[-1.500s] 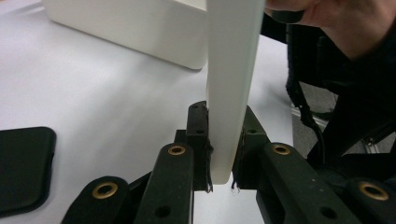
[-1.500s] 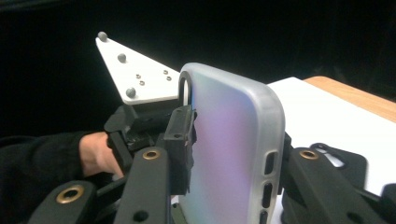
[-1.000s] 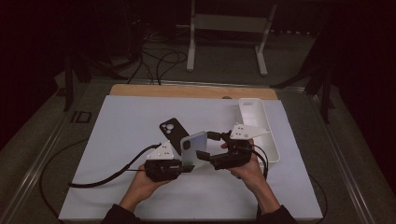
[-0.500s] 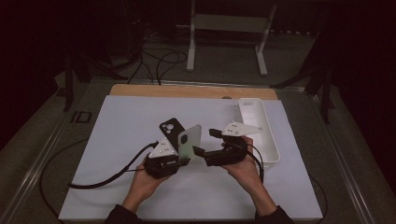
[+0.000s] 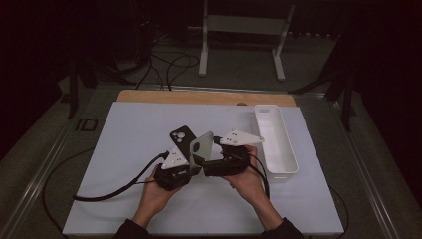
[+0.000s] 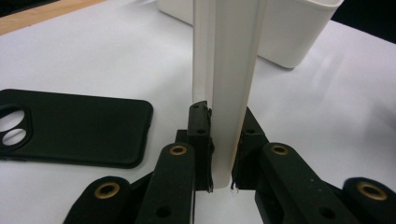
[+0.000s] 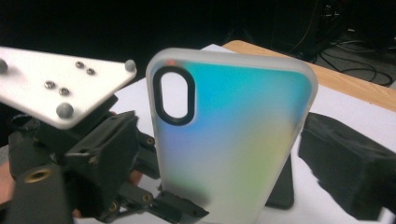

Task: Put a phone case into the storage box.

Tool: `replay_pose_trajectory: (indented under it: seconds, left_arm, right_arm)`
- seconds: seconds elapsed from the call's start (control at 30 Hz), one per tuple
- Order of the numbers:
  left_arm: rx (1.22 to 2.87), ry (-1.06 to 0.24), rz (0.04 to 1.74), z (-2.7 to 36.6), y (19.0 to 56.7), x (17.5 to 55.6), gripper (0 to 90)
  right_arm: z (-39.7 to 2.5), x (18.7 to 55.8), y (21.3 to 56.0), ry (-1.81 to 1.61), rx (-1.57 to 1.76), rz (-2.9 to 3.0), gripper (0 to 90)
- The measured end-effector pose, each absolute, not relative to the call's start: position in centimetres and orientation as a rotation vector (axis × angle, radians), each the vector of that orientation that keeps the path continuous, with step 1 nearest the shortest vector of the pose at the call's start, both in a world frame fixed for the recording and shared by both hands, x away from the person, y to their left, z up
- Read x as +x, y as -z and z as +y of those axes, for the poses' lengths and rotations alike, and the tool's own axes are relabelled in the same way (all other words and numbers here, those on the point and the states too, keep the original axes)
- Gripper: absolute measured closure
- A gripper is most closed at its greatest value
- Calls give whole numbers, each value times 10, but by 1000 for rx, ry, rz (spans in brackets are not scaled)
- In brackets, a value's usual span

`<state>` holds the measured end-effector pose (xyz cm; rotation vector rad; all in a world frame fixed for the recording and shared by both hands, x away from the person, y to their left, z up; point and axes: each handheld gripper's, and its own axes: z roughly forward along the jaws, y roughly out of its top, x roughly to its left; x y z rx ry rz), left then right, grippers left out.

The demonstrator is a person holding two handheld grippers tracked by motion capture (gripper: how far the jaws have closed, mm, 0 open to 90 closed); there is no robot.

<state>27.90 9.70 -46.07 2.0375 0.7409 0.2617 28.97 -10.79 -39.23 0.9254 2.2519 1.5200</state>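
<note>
Taking the clear case [image 5: 201, 146] as the landmark: the black case [image 5: 180, 136] lies flat on the bench [image 5: 124, 129] just to its left and slightly behind, camera cut-outs toward the far edge. The left gripper [image 5: 191, 167] sits below the clear case, and in the left gripper view its fingers [image 6: 200, 140] are pinching the case's [image 6: 227, 88] bottom edge, one on each face, so the case stands upright with its long axis pointing straight up out of the grip. To the right of the clear case, the right gripper [image 5: 211, 160] is close alongside; the right gripper view faces the iridescent back [image 7: 233, 140], but whether its fingers are spread I cannot tell. Farther right rests the white tray [image 5: 276, 144]. The left hand carries the case; any handover hinges on the right fingers meeting the free upper end.
</note>
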Motion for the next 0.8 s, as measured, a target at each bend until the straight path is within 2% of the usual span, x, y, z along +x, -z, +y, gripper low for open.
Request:
replay_pose_trajectory:
  seconds: [0.8]
  left_arm:
    - [2038, -293, 735, 96, 460, 276, 810]
  right_arm:
    - [-97, 296, 397, -1547, 1015, 2179, 166]
